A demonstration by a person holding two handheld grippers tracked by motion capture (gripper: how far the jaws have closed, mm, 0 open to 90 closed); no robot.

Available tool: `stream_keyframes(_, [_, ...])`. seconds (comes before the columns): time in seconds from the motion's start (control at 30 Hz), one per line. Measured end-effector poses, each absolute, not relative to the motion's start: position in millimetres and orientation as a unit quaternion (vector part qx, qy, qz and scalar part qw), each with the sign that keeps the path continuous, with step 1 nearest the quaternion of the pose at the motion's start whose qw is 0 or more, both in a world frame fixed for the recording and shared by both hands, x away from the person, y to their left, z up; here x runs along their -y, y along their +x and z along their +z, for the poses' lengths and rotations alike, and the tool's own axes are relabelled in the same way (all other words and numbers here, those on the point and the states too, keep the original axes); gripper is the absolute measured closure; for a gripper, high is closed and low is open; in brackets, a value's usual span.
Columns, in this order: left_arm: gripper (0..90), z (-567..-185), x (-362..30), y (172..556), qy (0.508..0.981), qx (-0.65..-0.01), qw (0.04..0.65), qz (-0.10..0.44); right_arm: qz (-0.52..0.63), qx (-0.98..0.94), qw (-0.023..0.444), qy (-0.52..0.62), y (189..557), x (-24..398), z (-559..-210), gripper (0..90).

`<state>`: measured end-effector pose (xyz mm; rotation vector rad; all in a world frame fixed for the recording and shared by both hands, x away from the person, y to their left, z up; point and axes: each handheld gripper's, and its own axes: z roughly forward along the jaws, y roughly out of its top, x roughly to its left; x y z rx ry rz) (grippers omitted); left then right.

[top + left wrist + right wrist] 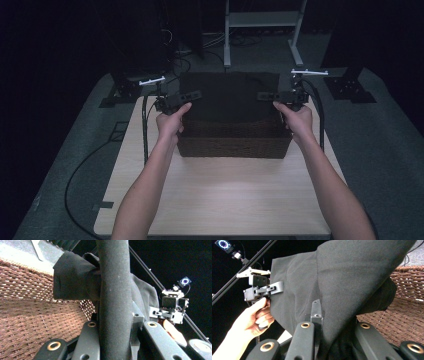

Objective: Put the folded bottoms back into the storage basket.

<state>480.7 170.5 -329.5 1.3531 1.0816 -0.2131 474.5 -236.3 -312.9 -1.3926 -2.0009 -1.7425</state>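
A black cloth (229, 95) is held stretched out between my two grippers, above a brown wicker basket (232, 144) on the light wooden table (225, 195). My left gripper (196, 94) is shut on the cloth's left edge, and my right gripper (261, 95) is shut on its right edge. In the left gripper view the cloth (72, 277) bunches around the jaws (100, 302), with the basket's weave (30, 322) behind and the right gripper (156, 313) farther off. In the right gripper view the cloth (337, 277) drapes over the jaws (319, 312), beside the basket (409, 315).
The basket sits at the table's far half, with bare tabletop in front of it. A white metal frame (260, 20) stands on the floor behind. Black stands (125, 87) (350, 85) flank the table's far corners. A cable (80, 170) loops over the grey floor at the left.
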Motion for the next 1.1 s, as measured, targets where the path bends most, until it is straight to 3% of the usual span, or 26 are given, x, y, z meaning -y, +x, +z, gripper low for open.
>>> stream_keyframes(1.1, [76.2, -363, -161, 508, 0.602, -0.517, 0.601, -0.094, -0.54, 0.679, 0.073, -0.492, 502, 233, -344, 76.9])
